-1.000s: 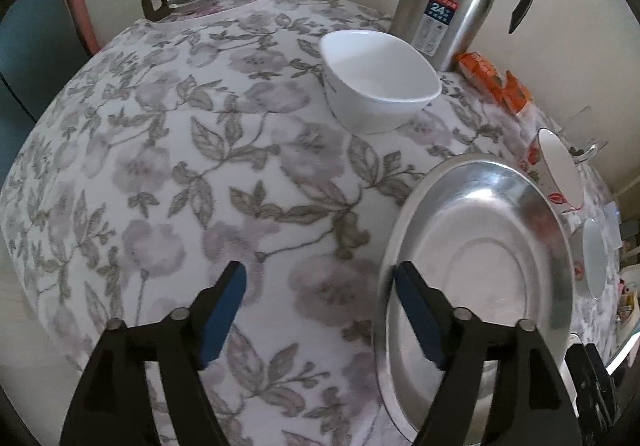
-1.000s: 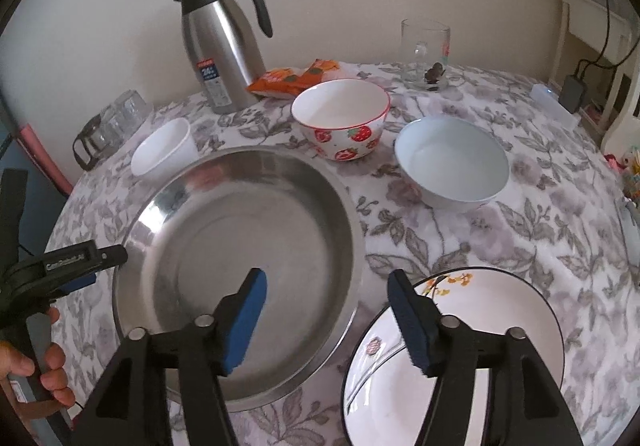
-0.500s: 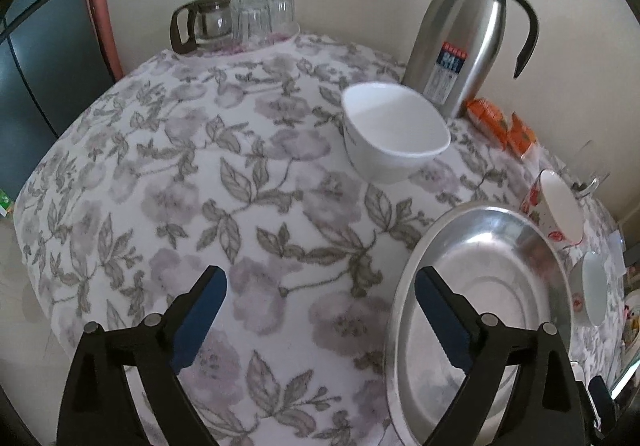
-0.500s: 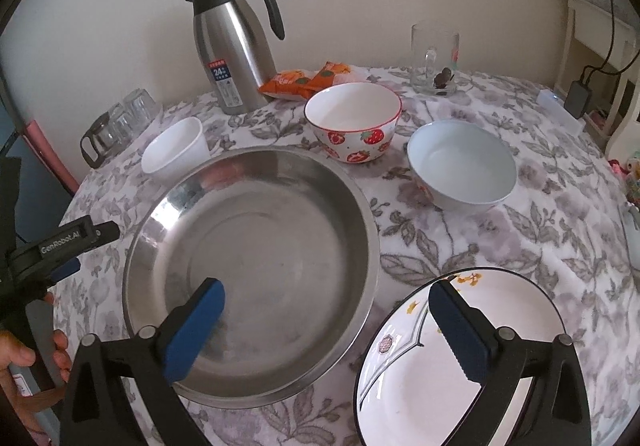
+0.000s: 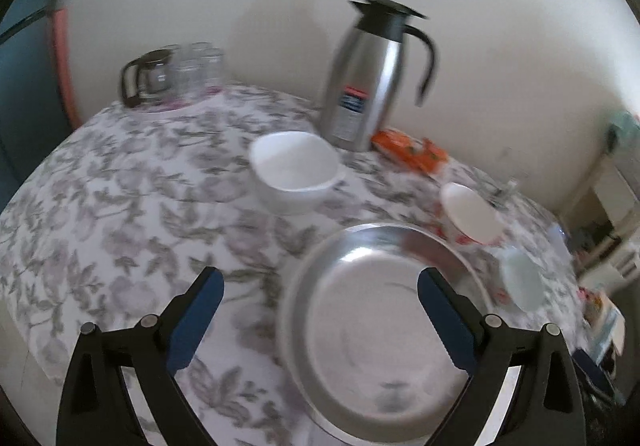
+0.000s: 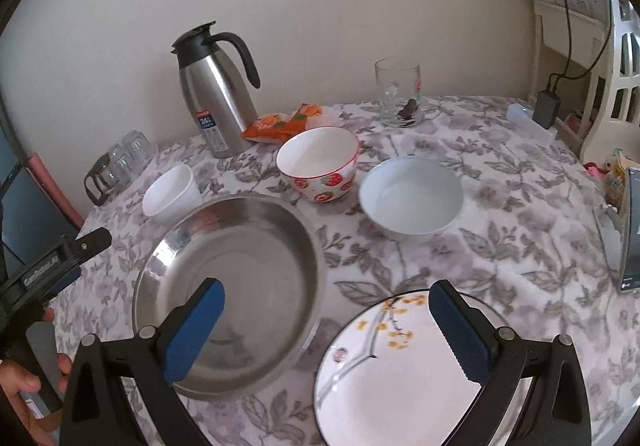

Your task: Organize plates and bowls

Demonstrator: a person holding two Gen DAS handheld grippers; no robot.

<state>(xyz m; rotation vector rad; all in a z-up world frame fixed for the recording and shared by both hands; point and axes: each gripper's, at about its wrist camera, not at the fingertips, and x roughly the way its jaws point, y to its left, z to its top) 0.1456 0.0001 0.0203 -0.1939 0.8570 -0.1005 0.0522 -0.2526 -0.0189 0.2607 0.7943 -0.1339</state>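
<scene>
Steel pan (image 6: pixel 240 286) is seen left on the table (image 6: pixel 500 226) — strawberry bowl (image 6: pixel 318 163) and blue bowl (image 6: pixel 412 197) behind, plate (image 6: pixel 400 374) at right. Left gripper (image 5: pixel 320 302) and right gripper (image 6: pixel 326 310) have just been opening — fingers spread, nothing held.

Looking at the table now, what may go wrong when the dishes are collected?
1. The steel basin and flowered plate lie close together; lifting one may knock the other.
2. The strawberry bowl stands near the thermos and drinking glass; a wide reach might tip them.
</scene>
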